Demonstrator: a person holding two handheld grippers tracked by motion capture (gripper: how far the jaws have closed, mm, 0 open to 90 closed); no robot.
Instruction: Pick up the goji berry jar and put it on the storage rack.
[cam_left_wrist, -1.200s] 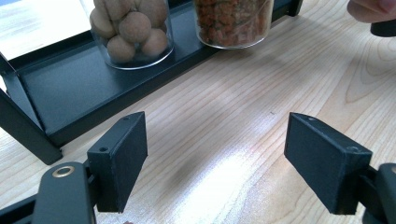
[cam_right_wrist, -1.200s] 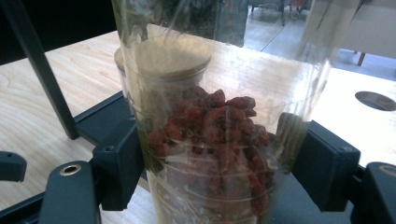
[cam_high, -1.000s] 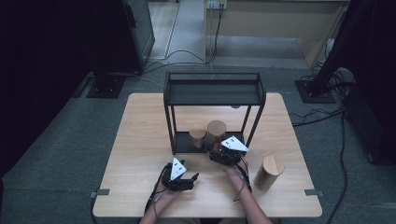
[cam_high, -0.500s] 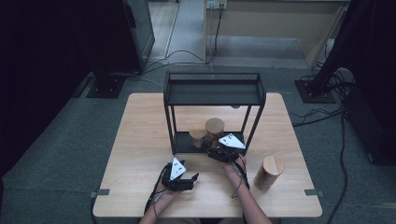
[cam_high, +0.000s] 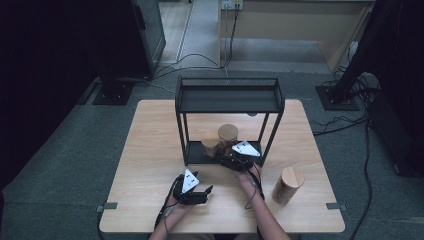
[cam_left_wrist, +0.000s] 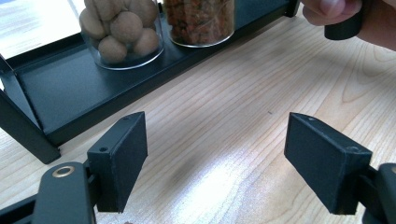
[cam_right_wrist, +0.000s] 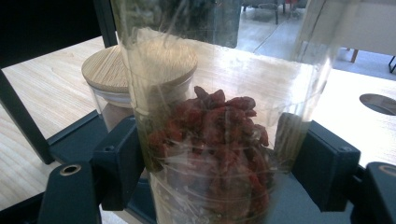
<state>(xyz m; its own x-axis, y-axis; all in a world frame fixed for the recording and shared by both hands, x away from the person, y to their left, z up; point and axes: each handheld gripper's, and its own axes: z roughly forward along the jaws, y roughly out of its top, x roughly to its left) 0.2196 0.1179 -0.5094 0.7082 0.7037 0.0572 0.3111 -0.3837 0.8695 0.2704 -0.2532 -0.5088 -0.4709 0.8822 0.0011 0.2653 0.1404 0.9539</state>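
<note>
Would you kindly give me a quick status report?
Left gripper open, empty. Right gripper around berry jar on rack's lower shelf. Lidded jar close behind.

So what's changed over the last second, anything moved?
Little. The right tool has crept slightly forward toward the rack's lower shelf, its jaws still around the glass jar of red dried fruit. The left tool stayed put on the table, open and empty. The jar of round balls and the wooden-lidded jar at the right have not shifted.
</note>
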